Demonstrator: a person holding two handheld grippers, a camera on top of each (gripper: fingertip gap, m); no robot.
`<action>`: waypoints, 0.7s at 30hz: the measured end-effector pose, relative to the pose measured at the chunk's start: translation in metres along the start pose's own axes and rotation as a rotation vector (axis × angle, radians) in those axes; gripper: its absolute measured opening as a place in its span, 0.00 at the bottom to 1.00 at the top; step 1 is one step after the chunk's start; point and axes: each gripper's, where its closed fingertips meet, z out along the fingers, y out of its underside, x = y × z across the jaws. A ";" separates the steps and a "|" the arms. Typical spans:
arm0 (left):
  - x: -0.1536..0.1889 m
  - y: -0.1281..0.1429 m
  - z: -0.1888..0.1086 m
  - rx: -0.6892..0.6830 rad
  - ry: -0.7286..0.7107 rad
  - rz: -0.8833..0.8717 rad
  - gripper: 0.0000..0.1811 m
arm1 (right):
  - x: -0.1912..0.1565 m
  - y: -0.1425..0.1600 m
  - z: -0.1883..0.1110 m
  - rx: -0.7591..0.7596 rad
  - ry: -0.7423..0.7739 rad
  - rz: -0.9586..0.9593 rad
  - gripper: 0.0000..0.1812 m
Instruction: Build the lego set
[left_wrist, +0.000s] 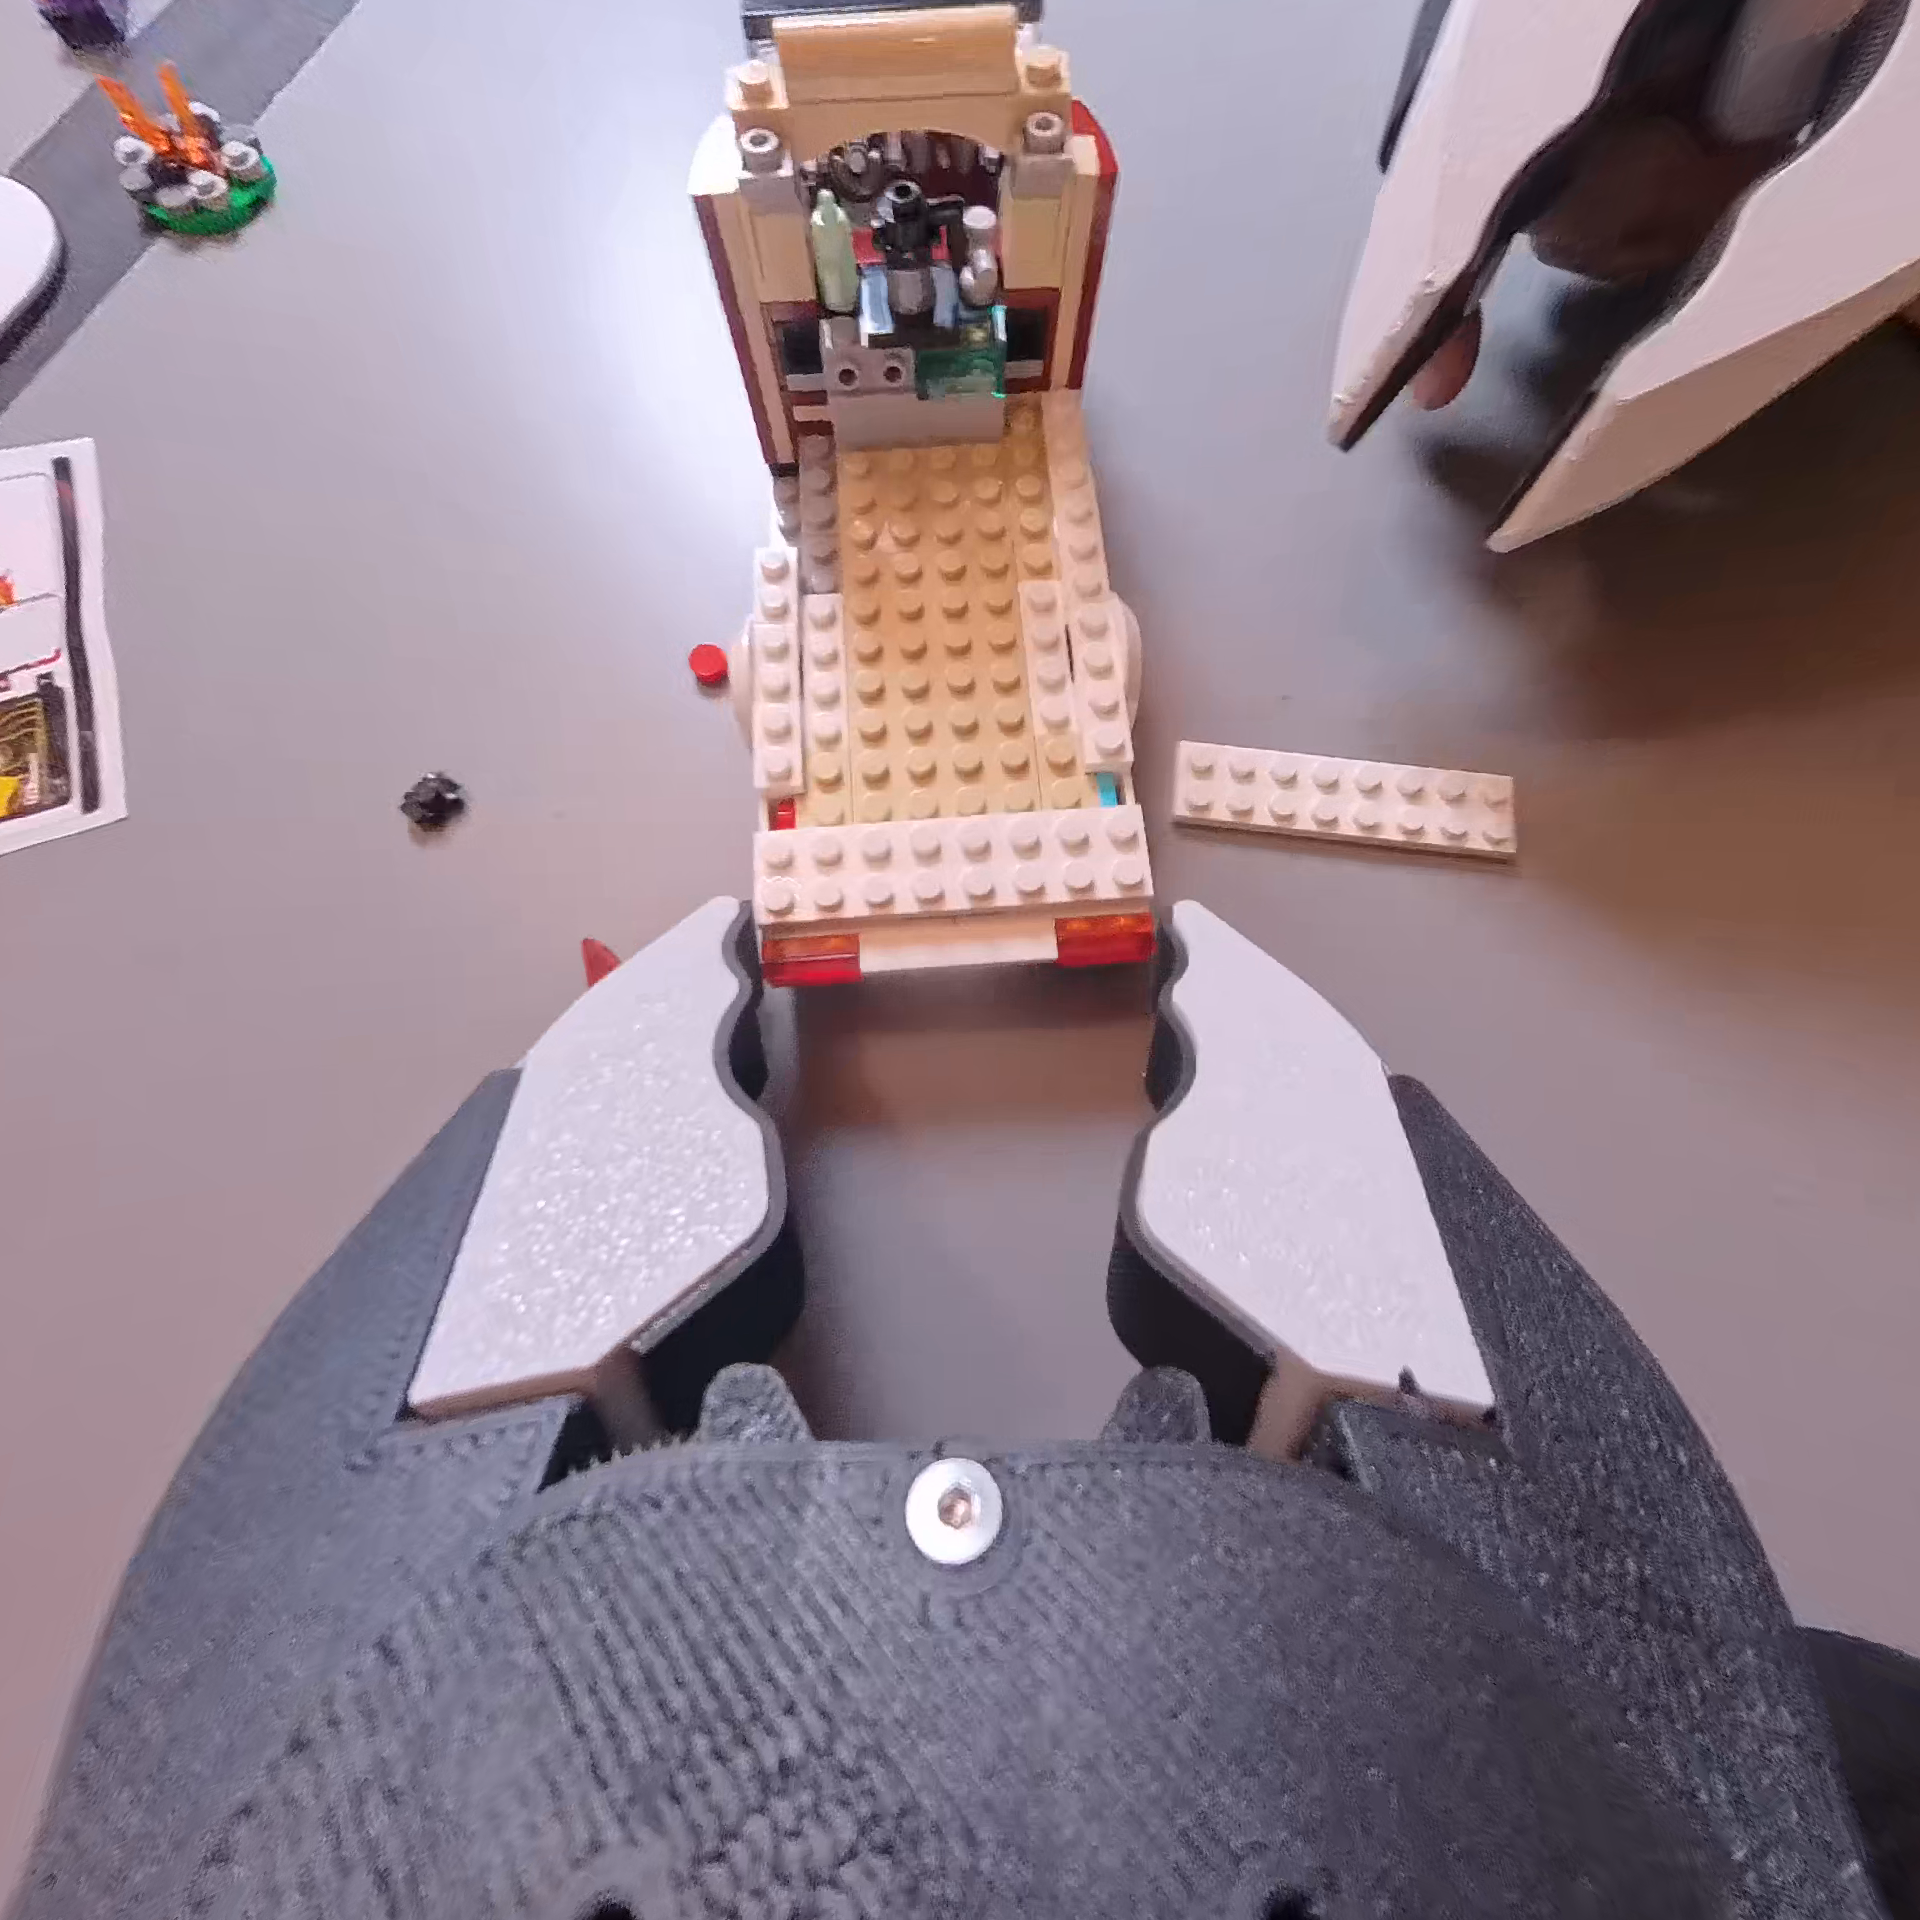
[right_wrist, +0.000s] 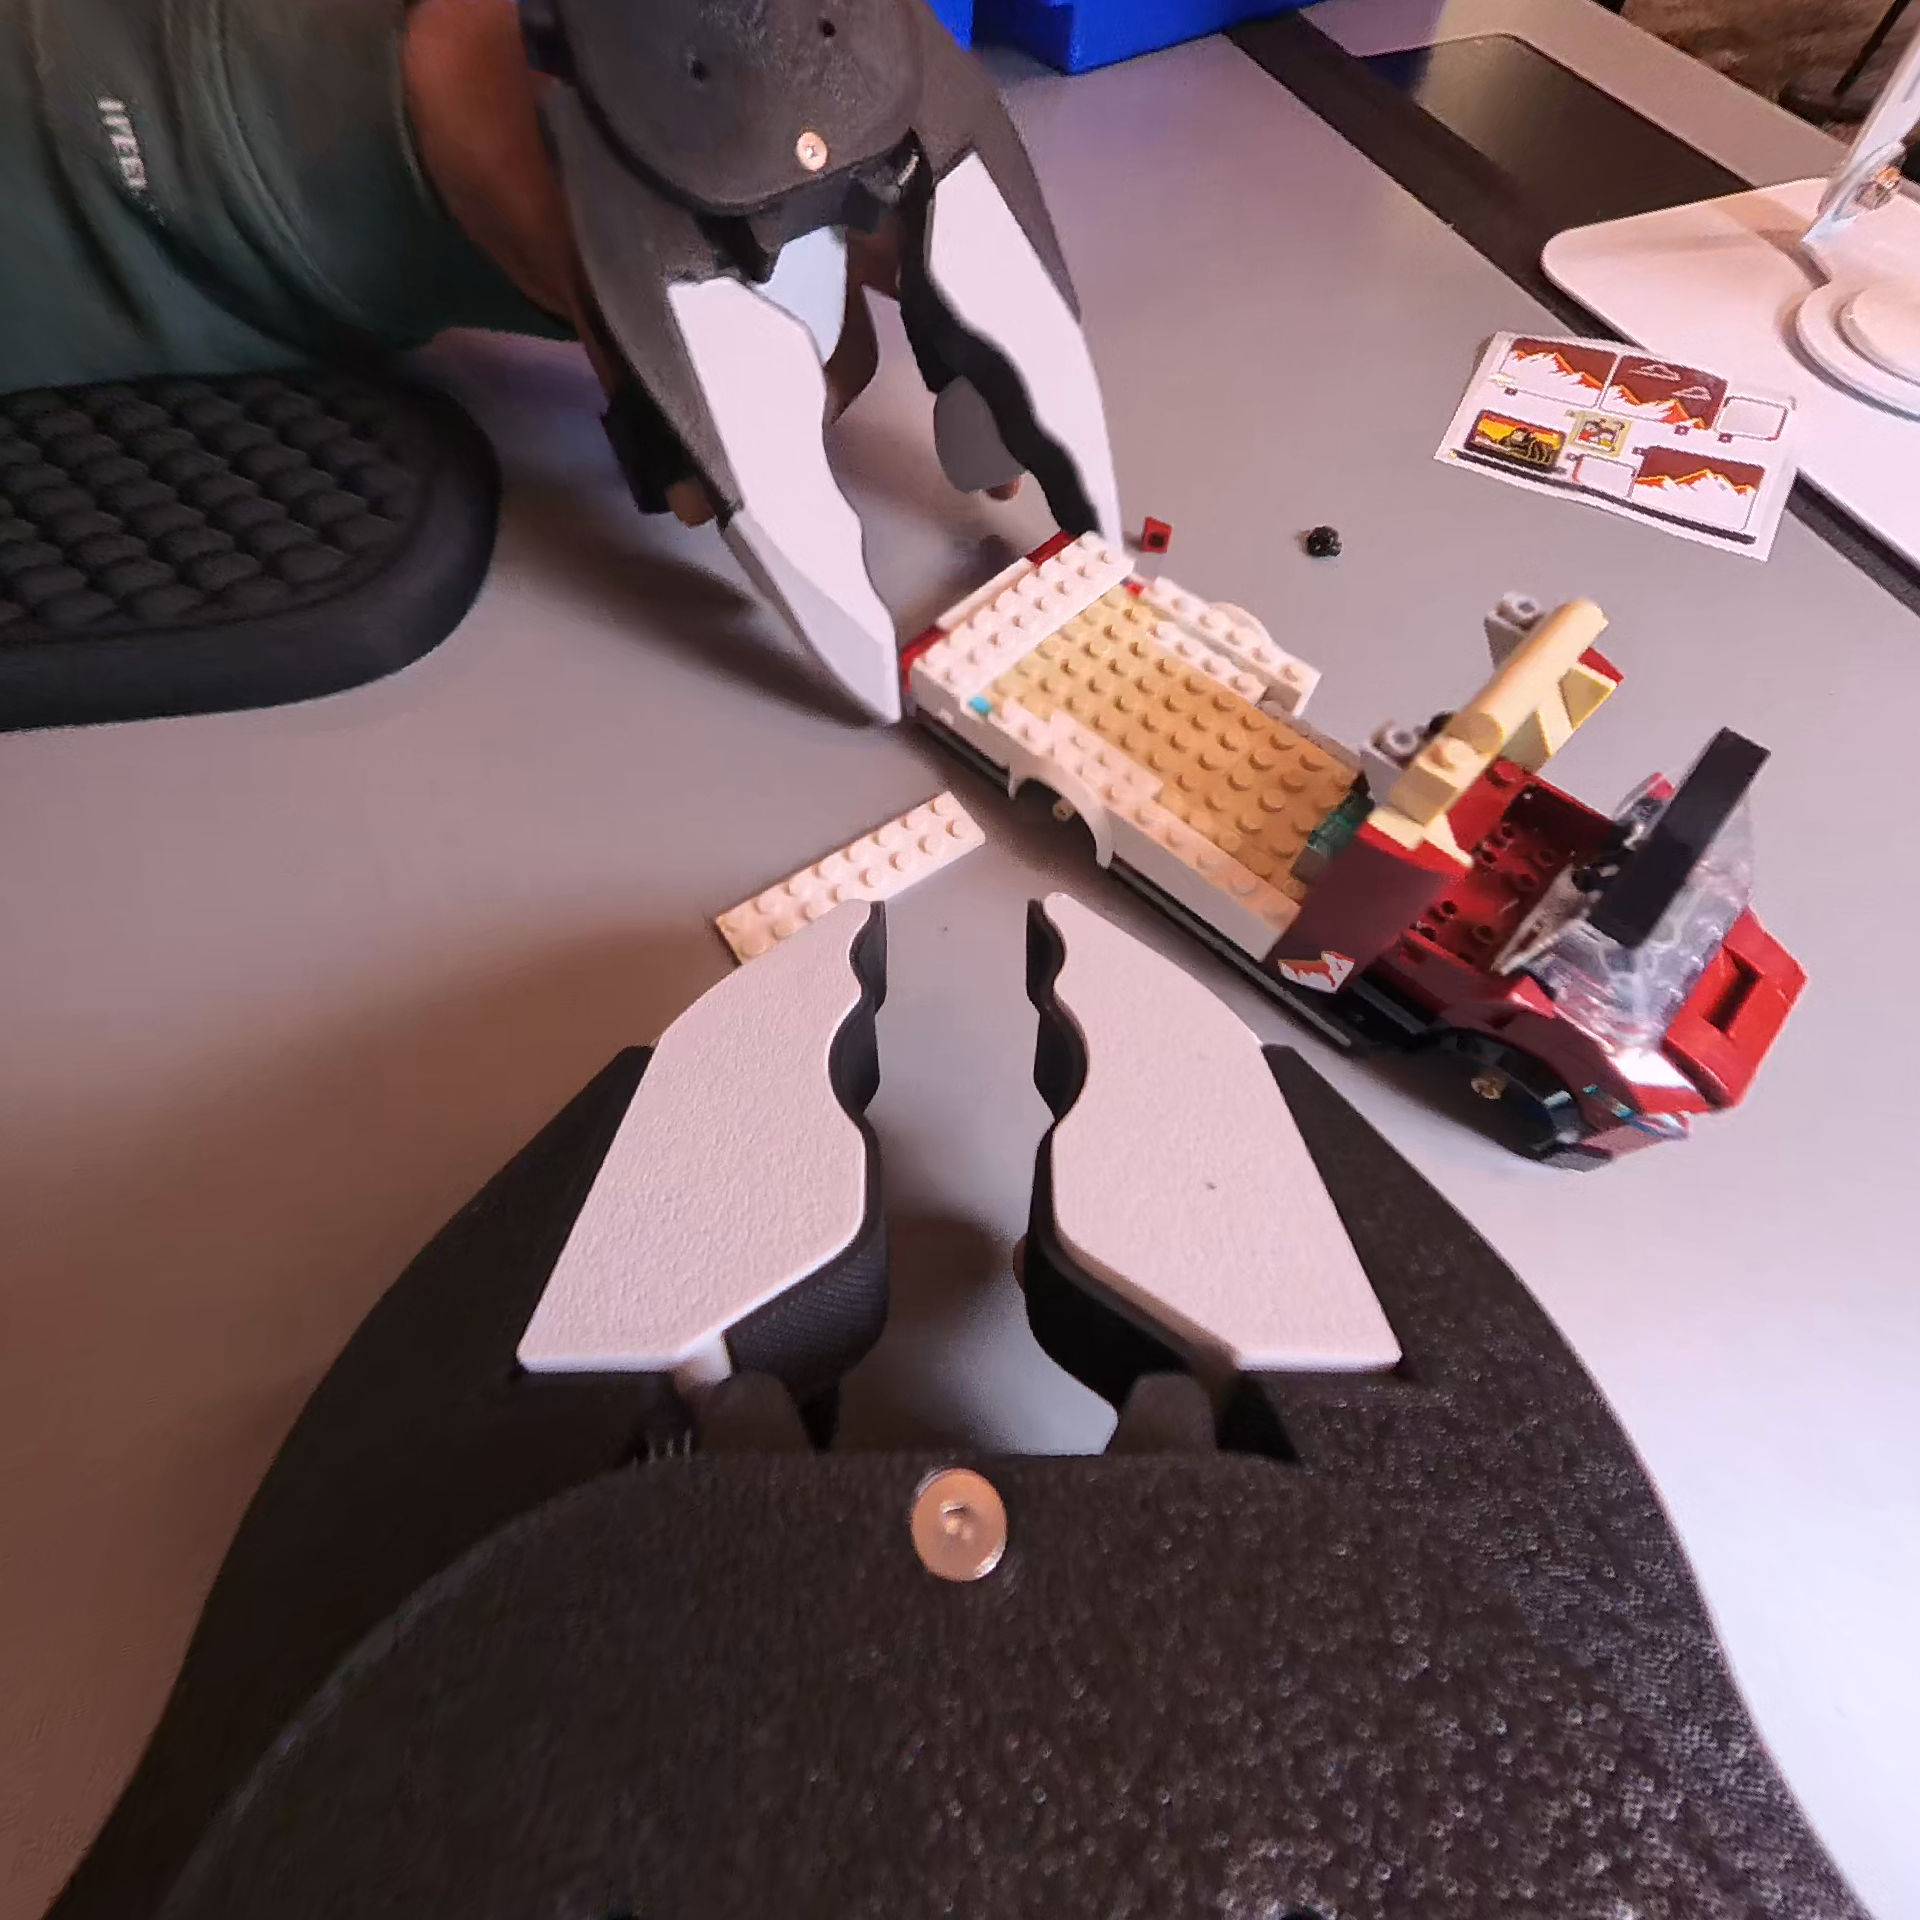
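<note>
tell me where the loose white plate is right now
The loose white plate lies flat on the table, just right of the truck's rear end in the left wrist view; in the right wrist view it sits right before the right tongs.

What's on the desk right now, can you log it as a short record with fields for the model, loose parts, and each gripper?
model: part-built red and white truck, tan studded bed, standing on the grey table
loose plate: long white plate flat beside the truck's rear
small parts: red round stud, black piece
sticker sheet: lying beyond the truck
left gripper: open, fingertips flanking the truck's rear end
right gripper: open, empty, near the white plate
</note>
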 end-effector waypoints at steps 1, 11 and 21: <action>0.006 -0.001 0.000 -0.003 0.009 -0.001 0.40 | 0.000 -0.003 0.001 0.002 0.004 0.009 0.14; 0.042 -0.005 0.000 0.011 0.121 0.148 0.29 | -0.012 -0.011 0.027 -0.168 0.016 0.081 0.16; 0.047 -0.008 0.010 0.054 0.116 0.140 0.17 | -0.015 -0.002 0.037 -0.377 0.042 0.022 0.09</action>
